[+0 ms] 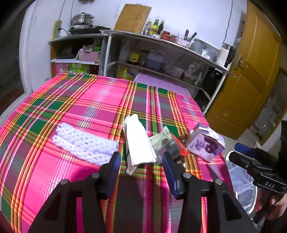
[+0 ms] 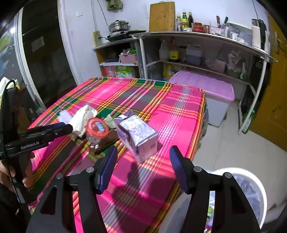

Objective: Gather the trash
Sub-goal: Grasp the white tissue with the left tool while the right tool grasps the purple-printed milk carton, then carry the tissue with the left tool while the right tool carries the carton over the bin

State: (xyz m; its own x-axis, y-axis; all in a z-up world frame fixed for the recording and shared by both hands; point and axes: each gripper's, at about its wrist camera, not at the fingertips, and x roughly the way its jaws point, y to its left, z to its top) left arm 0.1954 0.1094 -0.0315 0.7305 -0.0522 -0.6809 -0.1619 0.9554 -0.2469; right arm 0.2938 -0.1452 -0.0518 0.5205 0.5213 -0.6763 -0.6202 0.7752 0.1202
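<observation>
Purple carton [image 2: 137, 137] tilted on table [image 2: 179, 107]

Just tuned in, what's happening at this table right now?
A person is collecting trash from the plaid-covered table with two handheld grippers. Both the left gripper and right gripper are open and empty. The purple carton, a red-lidded container and a white cloth lie on the table. A white bin waits beside it.

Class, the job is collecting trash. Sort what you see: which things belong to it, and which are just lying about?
Belongs to the job:
purple carton
red-lidded cup
crumpled wrapper
white bin

Just lying about:
white cloth
knitted piece
cutting board
steamer pot
</observation>
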